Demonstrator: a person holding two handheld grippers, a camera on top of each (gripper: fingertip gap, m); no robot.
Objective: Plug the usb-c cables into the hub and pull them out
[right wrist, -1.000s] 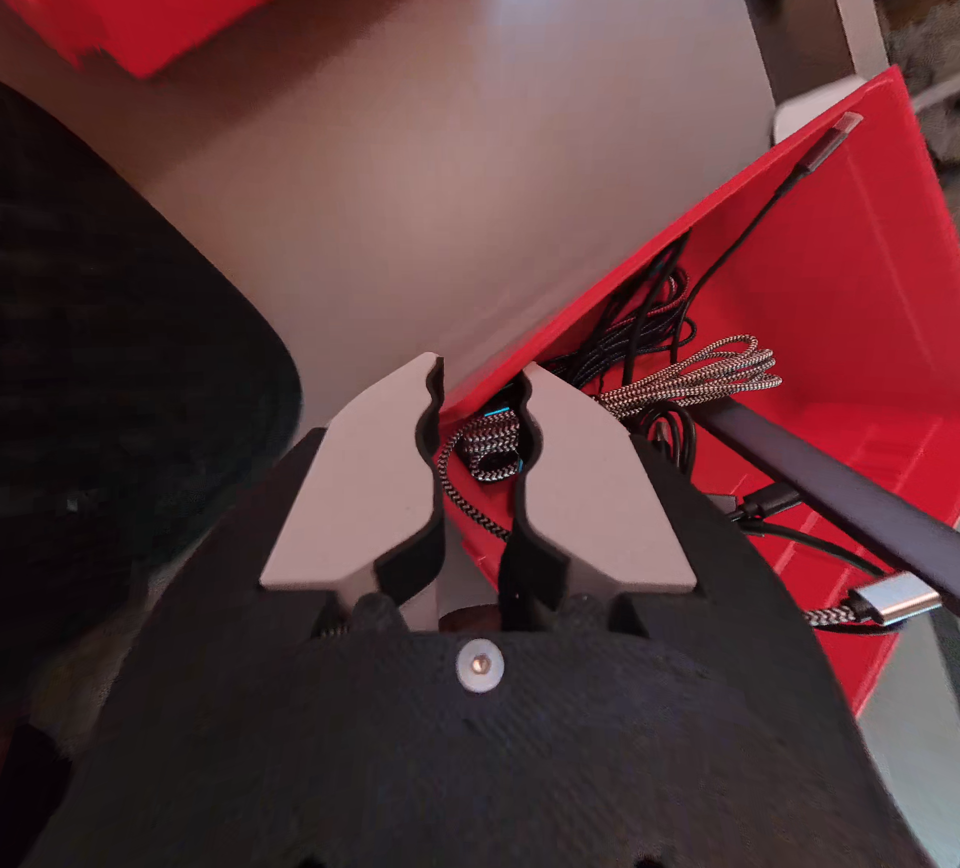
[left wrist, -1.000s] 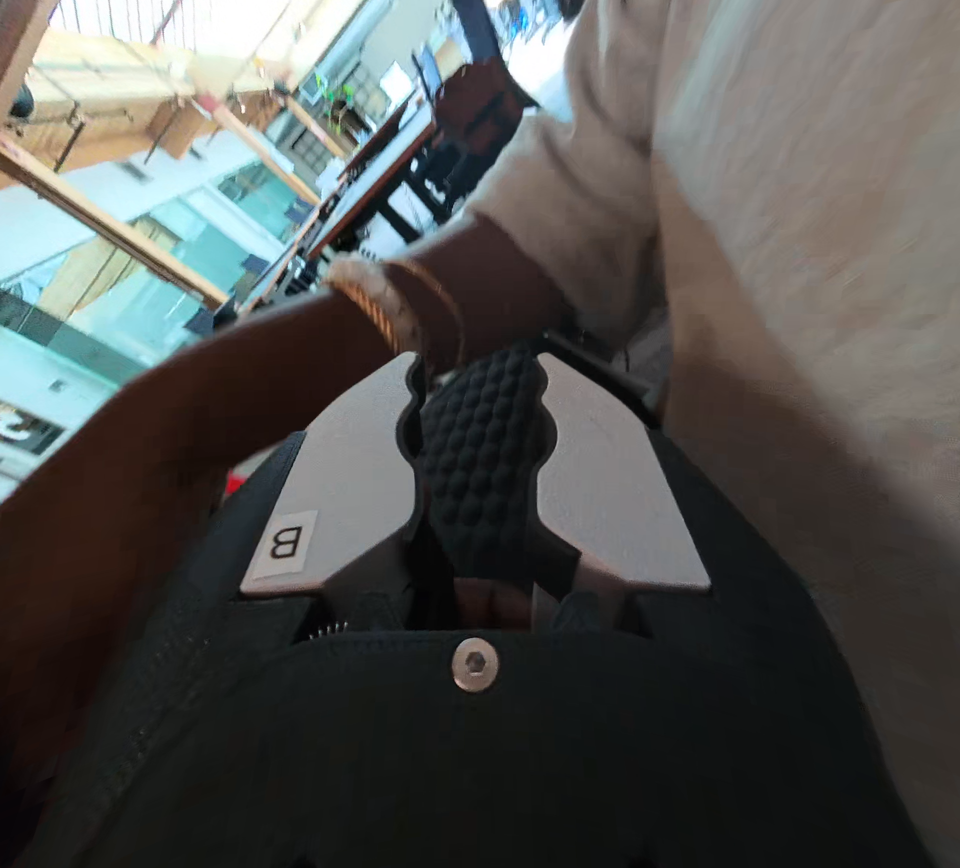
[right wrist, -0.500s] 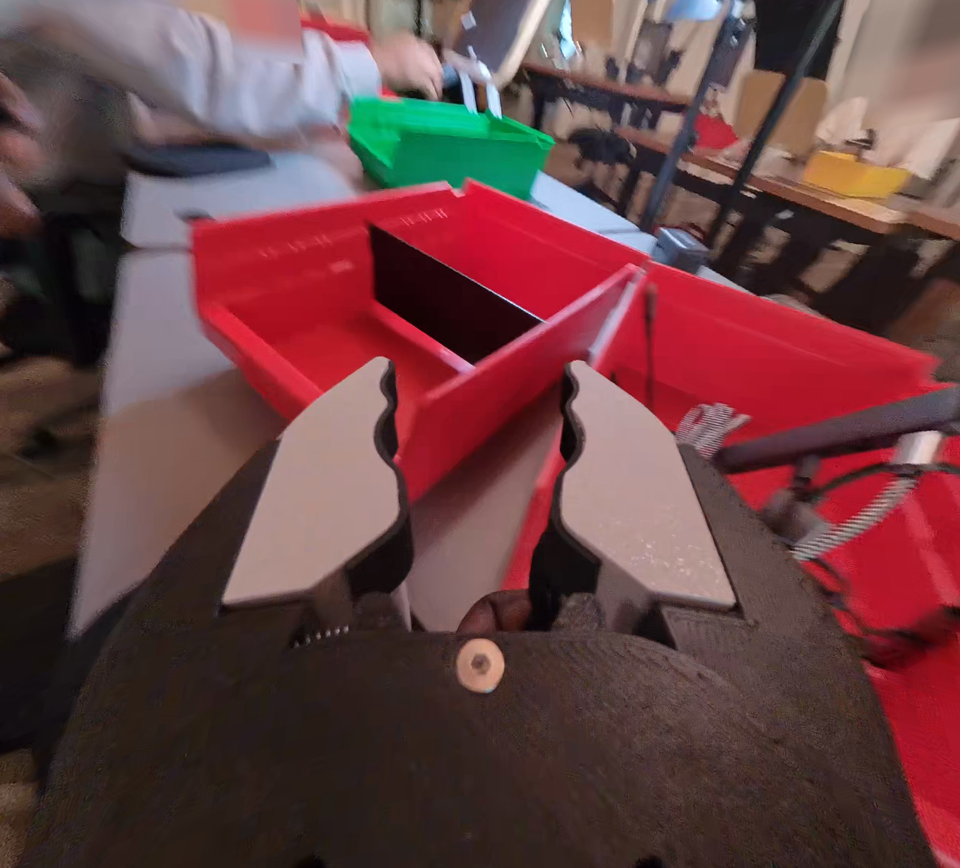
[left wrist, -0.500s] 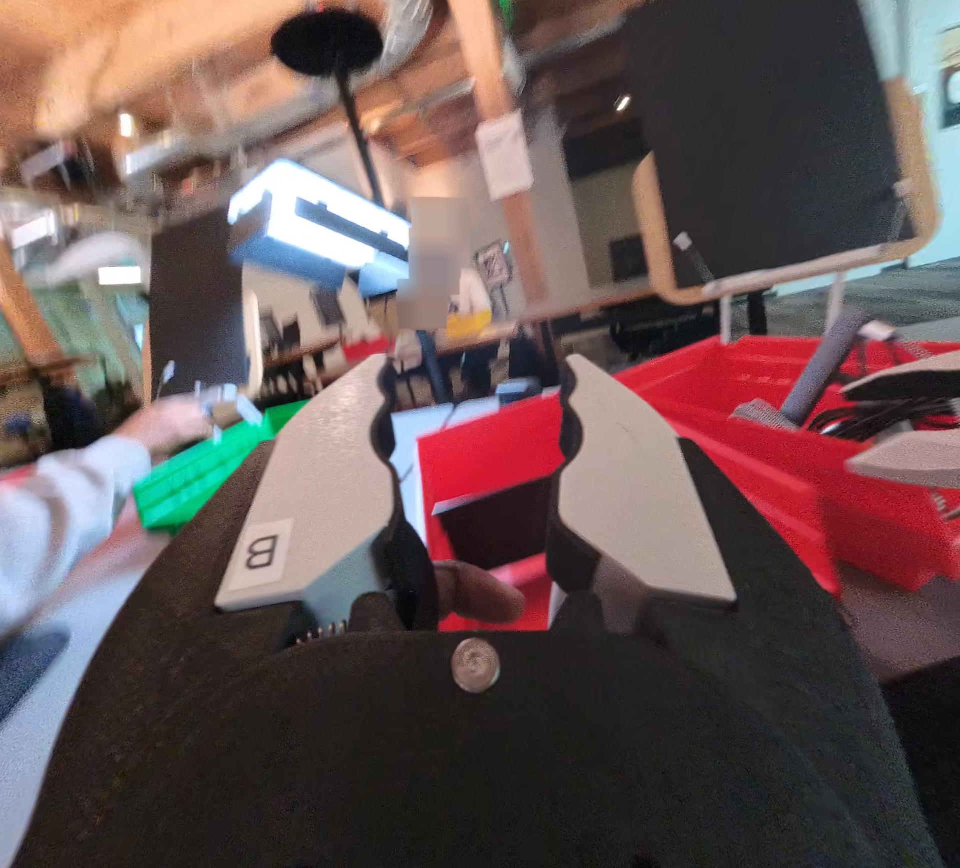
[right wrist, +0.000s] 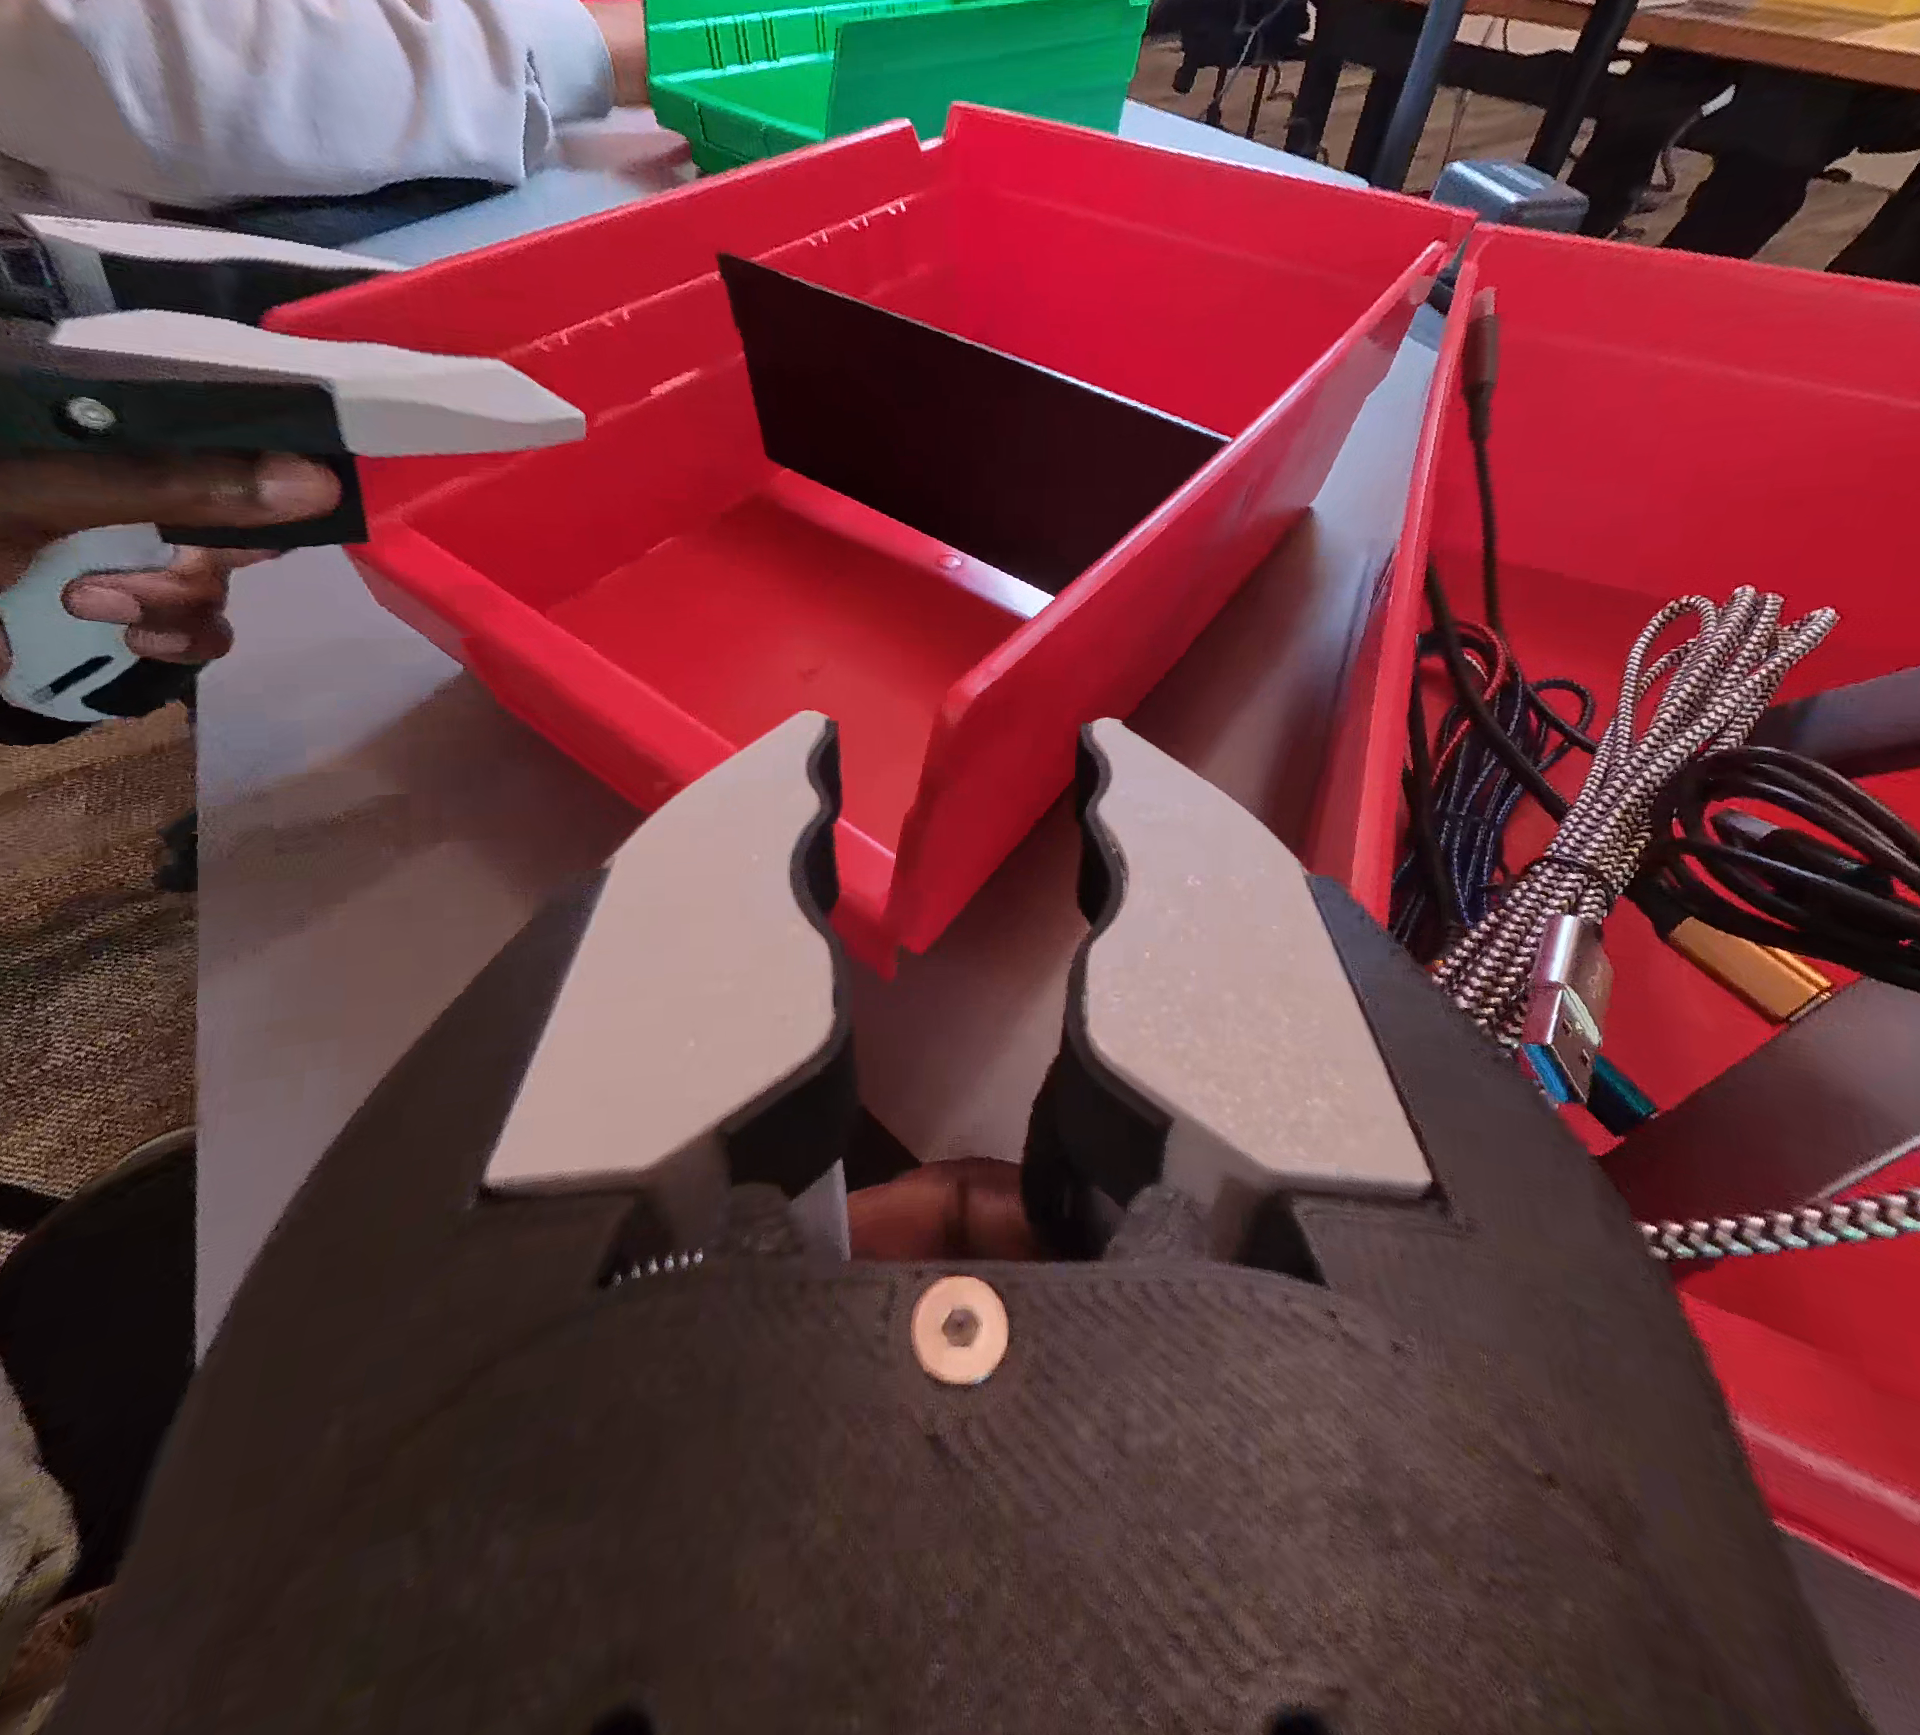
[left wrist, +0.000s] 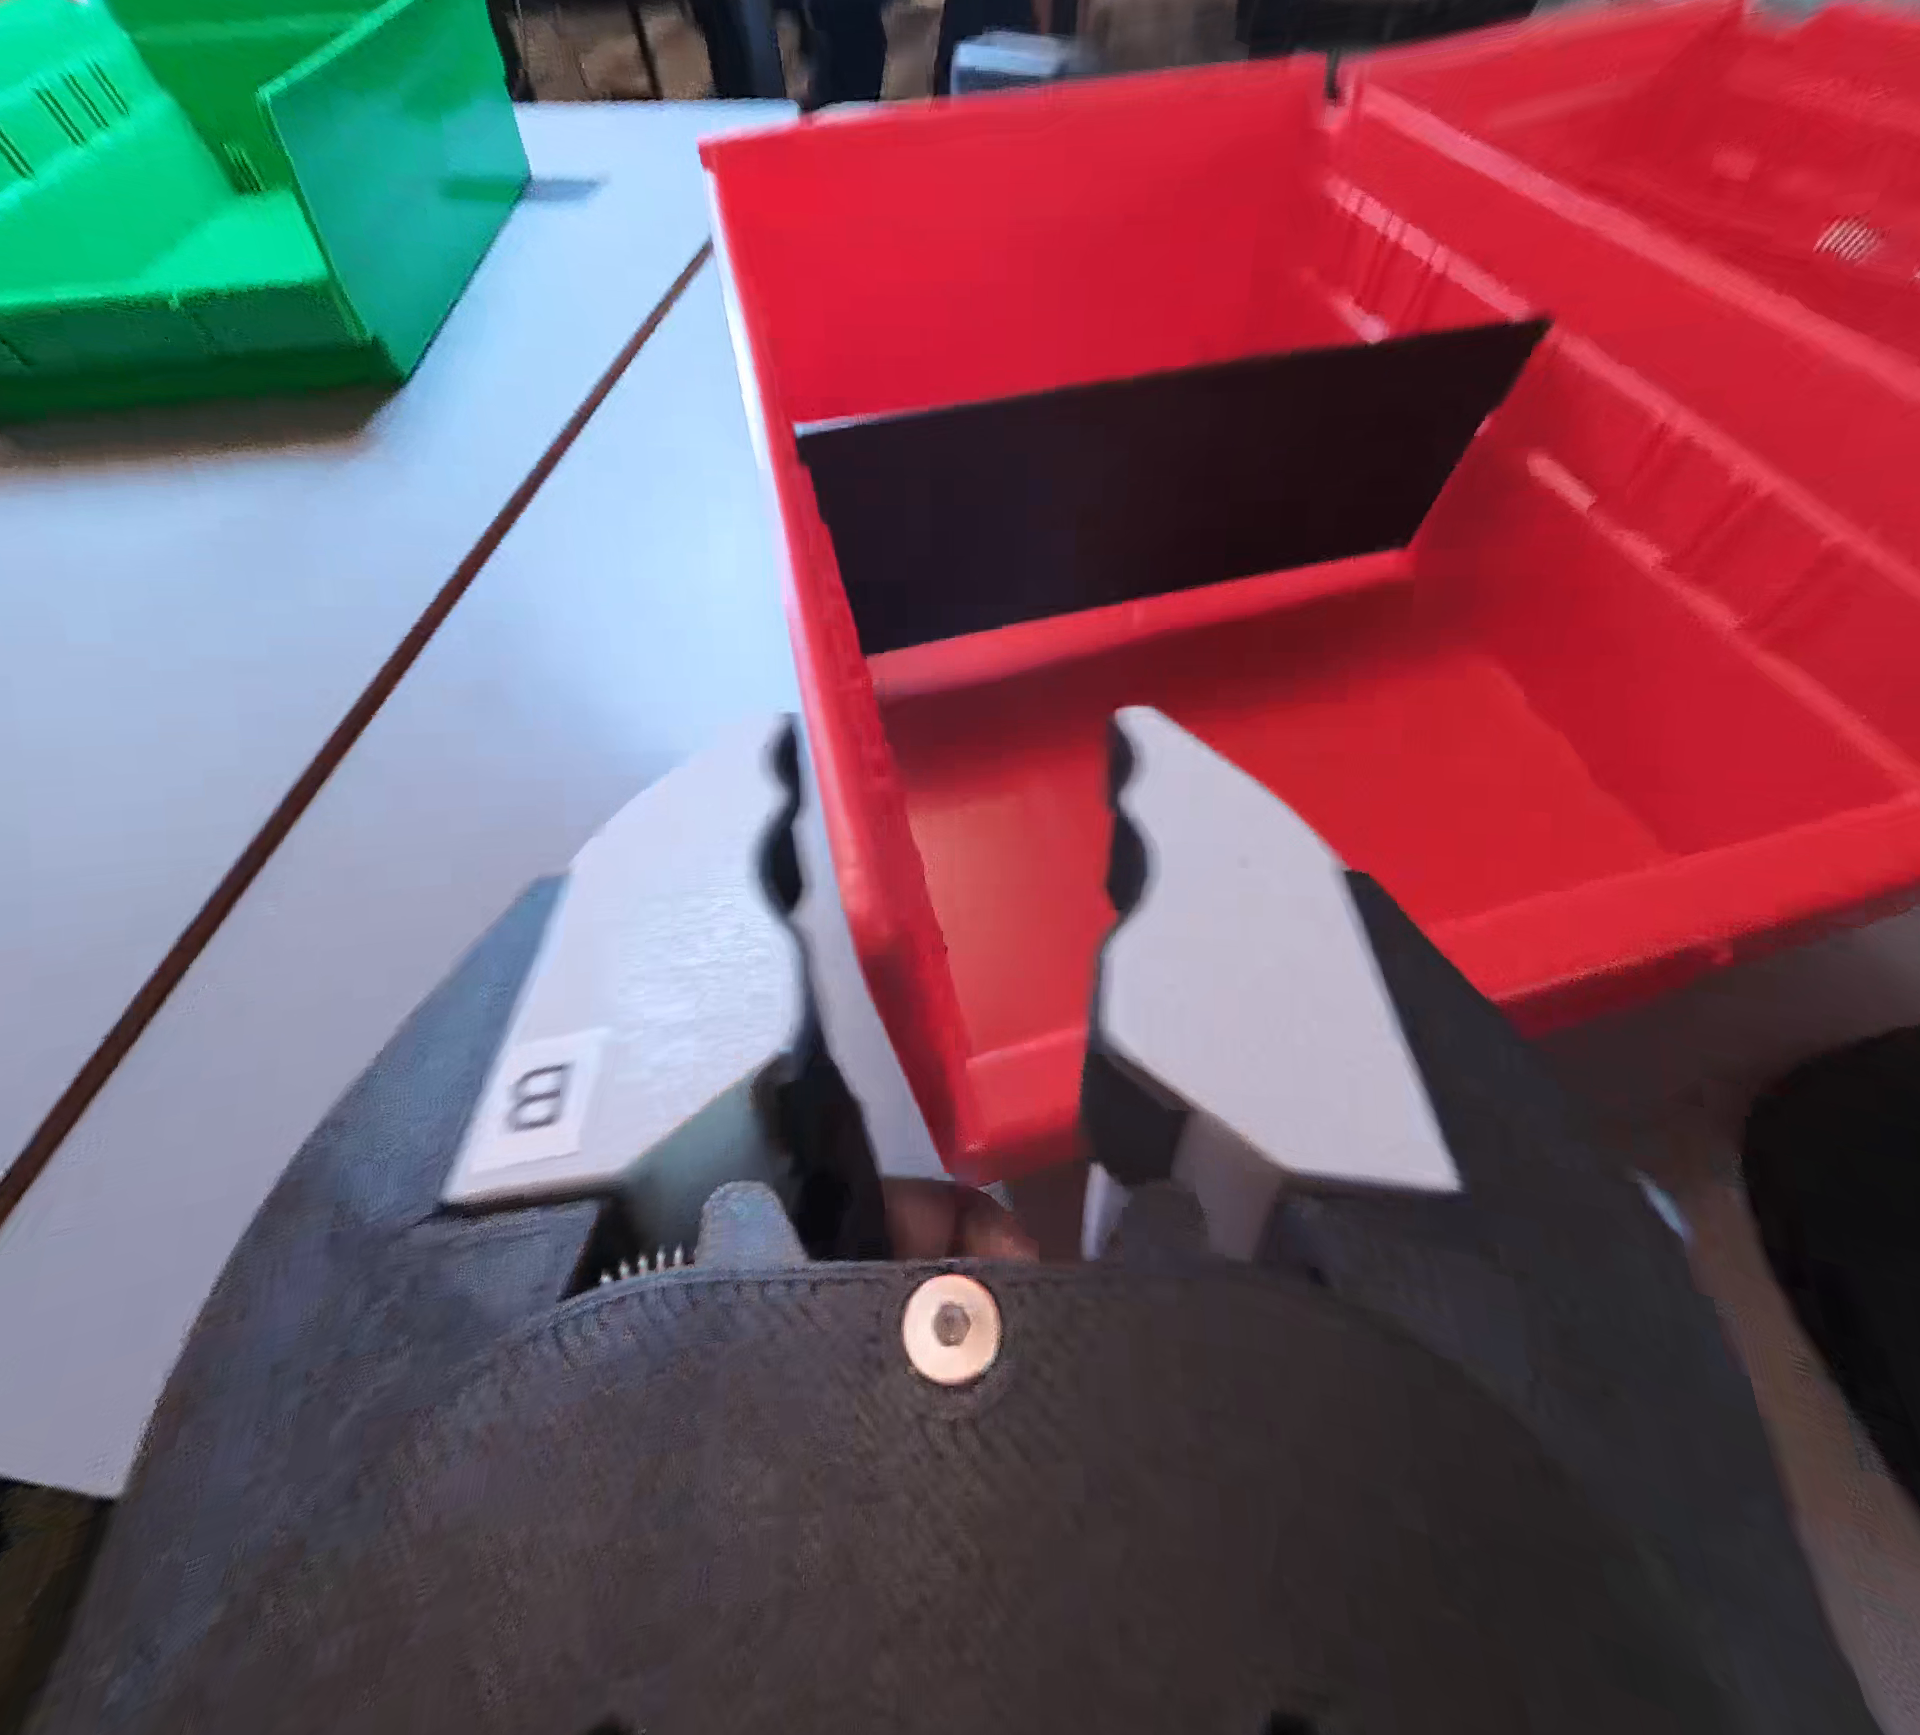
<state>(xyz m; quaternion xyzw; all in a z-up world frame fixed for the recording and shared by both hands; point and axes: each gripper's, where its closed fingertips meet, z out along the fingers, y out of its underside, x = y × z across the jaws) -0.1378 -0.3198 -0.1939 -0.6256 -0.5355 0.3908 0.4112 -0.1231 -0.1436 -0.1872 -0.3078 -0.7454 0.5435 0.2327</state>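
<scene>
Both grippers have swung down from the room and now face the table (left wrist: pixel 312 605), jaws spread and empty. USB-C cables (right wrist: pixel 1621 812) lie coiled in the right-hand red bin (right wrist: pixel 1683 397), just right of the empty red bin (right wrist: pixel 1039 231) that serves as the landmark here. One braided grey-and-white bundle runs from the far side of its bin toward the camera, long axis roughly front to back, with its metal plug at the near end. A black cable stands up along the wall shared with the landmark bin, plug pointing upward. The hub (right wrist: pixel 1829 719) appears to be the dark bar partly visible at the right edge; its ports cannot be made out.

The right gripper (right wrist: pixel 956 750) hovers over the near right corner of the landmark bin, just left of the cables. Judgement: it is staged to reach right for a plug. The left gripper (left wrist: pixel 951 750) straddles the near left wall of the landmark bin without pinching it. A black divider (left wrist: pixel 1122 490) splits that bin crosswise. A green bin (left wrist: pixel 312 158) sits beyond and left of it, where another person's sleeve (right wrist: pixel 260 64) reaches.
</scene>
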